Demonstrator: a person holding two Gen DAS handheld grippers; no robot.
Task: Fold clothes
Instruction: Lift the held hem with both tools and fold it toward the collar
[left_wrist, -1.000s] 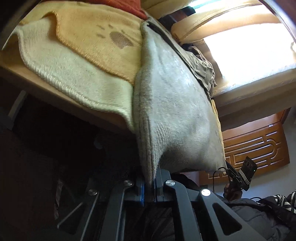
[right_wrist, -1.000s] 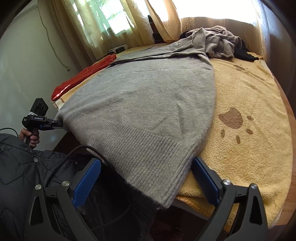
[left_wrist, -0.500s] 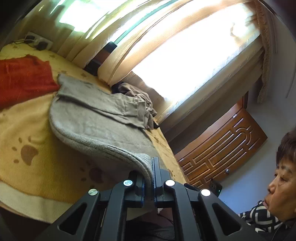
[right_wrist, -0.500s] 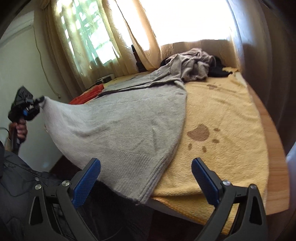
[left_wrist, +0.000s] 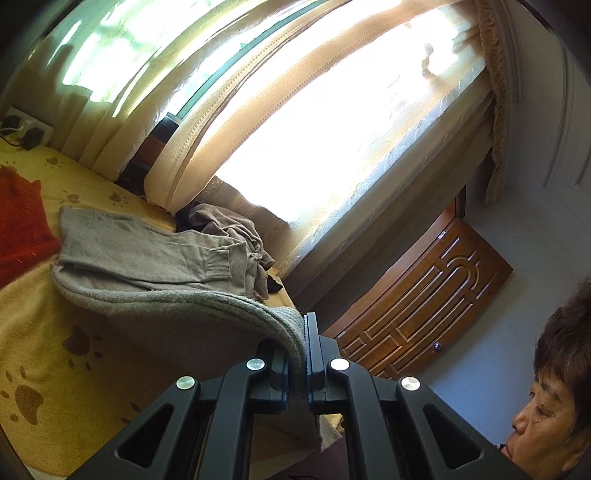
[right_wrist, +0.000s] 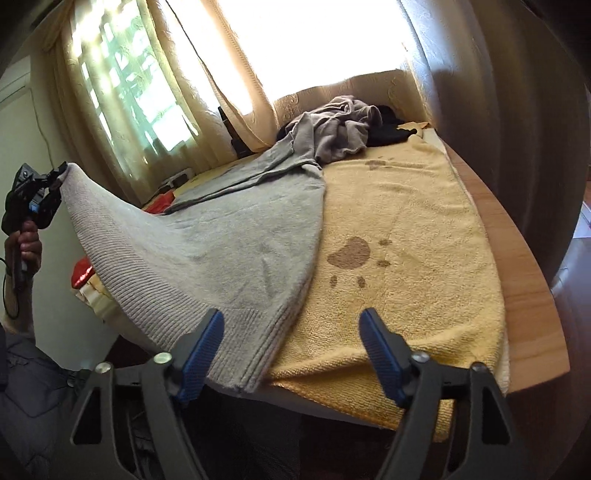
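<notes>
A bed (right_wrist: 532, 332) covered by a yellow towel (right_wrist: 406, 288) with brown paw prints fills the middle of the right wrist view, and a curtained window (right_wrist: 314, 40) is seen along the top. A grey sweater (right_wrist: 236, 236) is spread over the left half of the towel, its sleeves laid toward the far end, where a crumpled pile of clothes (right_wrist: 343, 125) lies at upper centre. A red cloth (left_wrist: 22, 229) is seen at the left edge of the left wrist view.

One hem corner of the sweater is raised off the bed at the far left of the frame, pinched in the left gripper (right_wrist: 55, 177), whose fingers are shut tight on the ribbed edge (left_wrist: 291, 332). The other hem corner (right_wrist: 255, 354) lies at the bed's near edge, bottom centre, between the blue pads of the right gripper (right_wrist: 291, 354). Those jaws are closing, but the knit is not yet pressed.

The sweater is judged to be soft, light and limp: it sags in a curve from the raised corner. The ribbed hem is thicker and should be the surest hold; a grip taken well onto the corner would be less likely to slip.
</notes>
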